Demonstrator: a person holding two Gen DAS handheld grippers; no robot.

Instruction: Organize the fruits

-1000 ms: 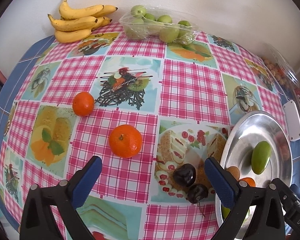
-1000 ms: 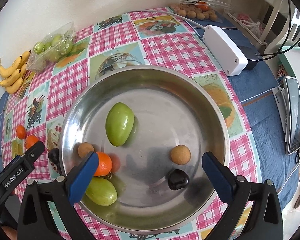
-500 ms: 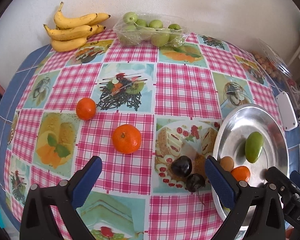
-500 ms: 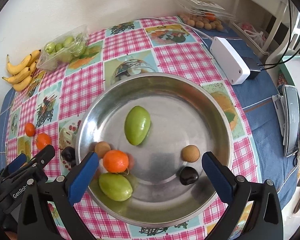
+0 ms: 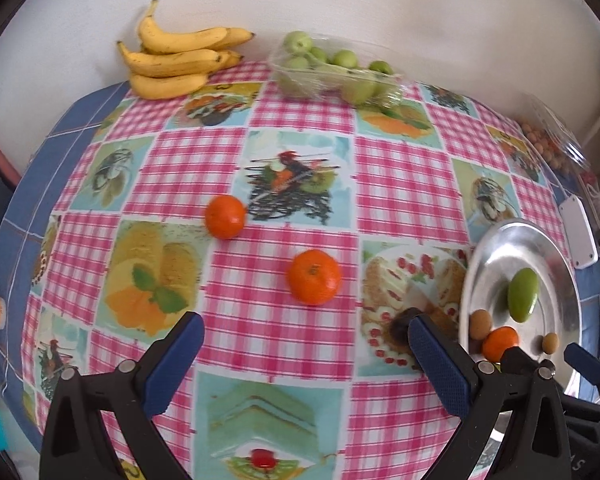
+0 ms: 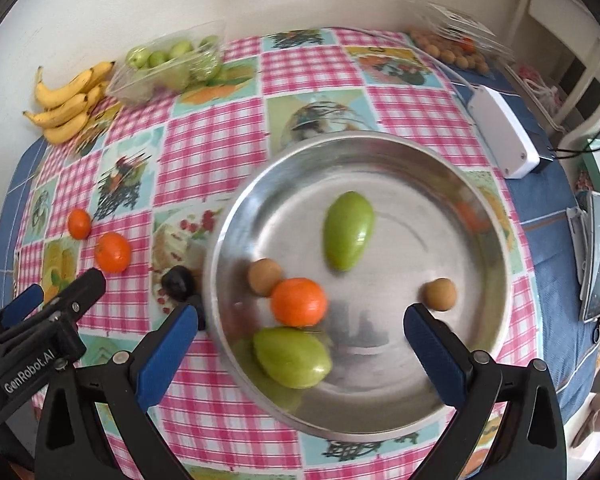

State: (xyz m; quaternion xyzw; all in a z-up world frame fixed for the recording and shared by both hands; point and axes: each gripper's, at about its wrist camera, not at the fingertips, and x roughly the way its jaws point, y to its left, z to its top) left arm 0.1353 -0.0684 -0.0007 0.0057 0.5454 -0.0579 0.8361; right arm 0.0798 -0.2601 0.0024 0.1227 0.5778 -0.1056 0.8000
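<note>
A steel bowl [image 6: 380,148] [image 5: 496,240] holds two green mangoes [image 6: 348,236], an orange [image 6: 298,302] and two small brown fruits [image 6: 438,294]. Two oranges [image 5: 314,277] [image 5: 225,216] lie loose on the checked tablecloth, also seen in the right wrist view [image 6: 112,252]. A dark plum [image 6: 177,282] lies just left of the bowl. My left gripper [image 5: 304,354] is open and empty above the cloth, near the closer orange. My right gripper [image 6: 296,340] is open and empty above the bowl's near side.
Bananas [image 5: 176,62] and a clear pack of green fruits [image 5: 336,72] lie at the far edge by the wall. A white box [image 6: 504,132] and a clear pack of small brown fruits [image 6: 452,48] lie right of the bowl. A phone [image 6: 598,252] lies far right.
Both grippers have drawn back and up from the table. The left view has swung left. Both stay open and empty.
</note>
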